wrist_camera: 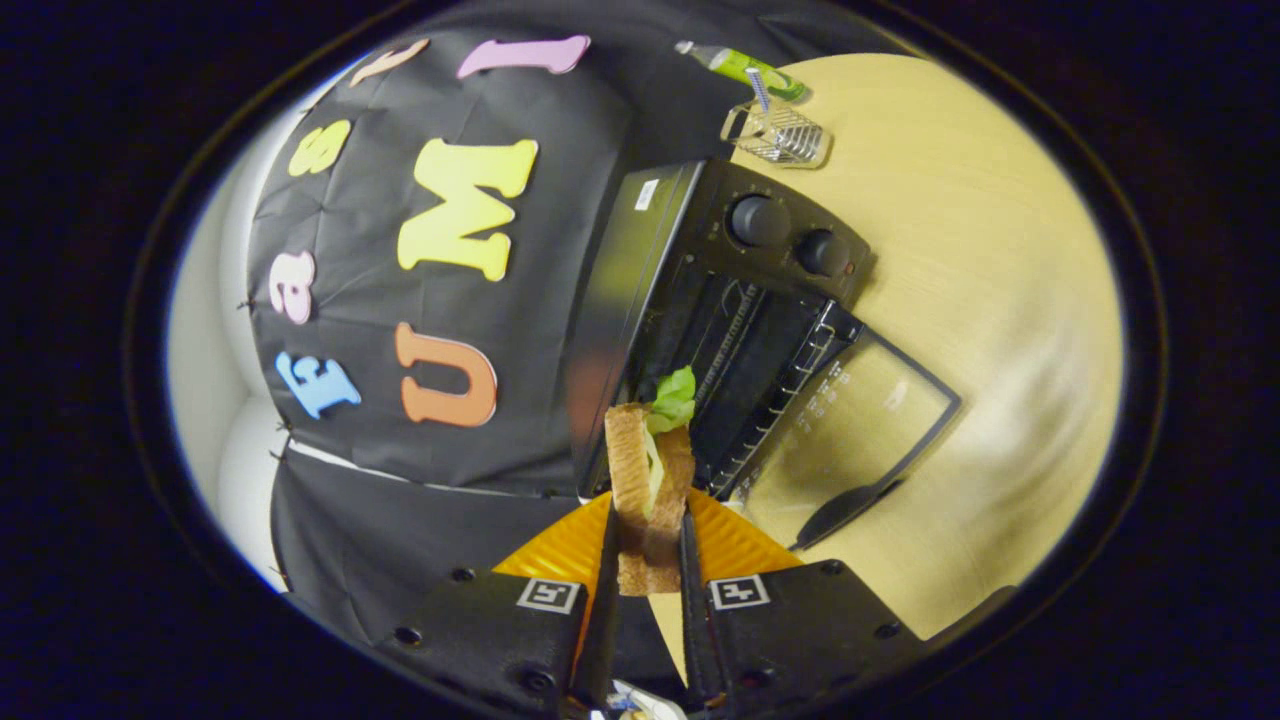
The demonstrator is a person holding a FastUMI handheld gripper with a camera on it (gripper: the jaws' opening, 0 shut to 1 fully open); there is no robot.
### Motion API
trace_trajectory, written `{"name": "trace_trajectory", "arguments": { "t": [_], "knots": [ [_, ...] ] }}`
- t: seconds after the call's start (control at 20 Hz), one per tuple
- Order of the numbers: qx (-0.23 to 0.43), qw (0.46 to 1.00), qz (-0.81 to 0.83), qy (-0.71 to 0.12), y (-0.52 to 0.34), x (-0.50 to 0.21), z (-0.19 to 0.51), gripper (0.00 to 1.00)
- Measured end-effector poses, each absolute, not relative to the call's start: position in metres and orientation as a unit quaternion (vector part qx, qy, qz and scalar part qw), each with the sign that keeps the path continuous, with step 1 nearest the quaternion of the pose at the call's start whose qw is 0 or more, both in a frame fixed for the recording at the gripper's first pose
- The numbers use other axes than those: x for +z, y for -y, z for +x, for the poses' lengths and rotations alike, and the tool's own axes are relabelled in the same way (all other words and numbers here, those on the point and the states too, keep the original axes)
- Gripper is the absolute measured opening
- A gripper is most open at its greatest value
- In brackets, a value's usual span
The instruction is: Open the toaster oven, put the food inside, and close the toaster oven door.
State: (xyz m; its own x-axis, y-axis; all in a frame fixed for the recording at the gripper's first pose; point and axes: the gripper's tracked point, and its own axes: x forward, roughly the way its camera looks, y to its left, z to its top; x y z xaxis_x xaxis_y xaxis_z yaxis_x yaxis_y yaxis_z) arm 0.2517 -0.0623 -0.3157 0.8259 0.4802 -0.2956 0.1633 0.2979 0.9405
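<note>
i've got the gripper (pixel 648 545) pinching a sandwich (pixel 648 480) btwn both fingers, one finger pressed on each bread side, so the tool is clamped on the food and not spread. the sandwich is two toasted bread slices w/ a green lettuce leaf (pixel 674 397) sticking out at the far end, and it juts forward past the fingertips toward the toaster oven (pixel 700 300). the whole view is rolled sideways, so the oven looks tipped over to me, but it sits on the light wood table (pixel 1000 300). the oven is black, w/ two round knobs (pixel 790 237) on its control panel, and its glass door (pixel 850 415) is swung fully open, lying flat out over the tabletop w/ the dark handle (pixel 840 510) at its outer edge. inside i can see the wire rack (pixel 760 360) and dark cavity. the lettuce end of the sandwich is right at the mouth of the oven, just ahead of the opening; can't tell if it's past the threshold yet. beyond the oven, further back on the table, there's a small clear ribbed container (pixel 778 135) and a green tube-like item (pixel 745 68) touching or just beside it. black cloth backdrop (pixel 380 520) hangs next to the oven's side.
</note>
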Motion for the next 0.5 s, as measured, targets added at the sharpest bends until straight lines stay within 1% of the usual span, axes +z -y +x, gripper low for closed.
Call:
{"name": "trace_trajectory", "arguments": {
  "t": [0.2,0.35,0.5],
  "knots": [
    [0.084,0.76,0.606,-0.222,0.078,-0.347,0.296,0.34],
    [0.067,0.747,0.638,-0.175,0.088,-0.37,0.332,0.34],
    [0.054,0.742,0.65,-0.157,0.078,-0.387,0.355,0.34]
  ]
}}
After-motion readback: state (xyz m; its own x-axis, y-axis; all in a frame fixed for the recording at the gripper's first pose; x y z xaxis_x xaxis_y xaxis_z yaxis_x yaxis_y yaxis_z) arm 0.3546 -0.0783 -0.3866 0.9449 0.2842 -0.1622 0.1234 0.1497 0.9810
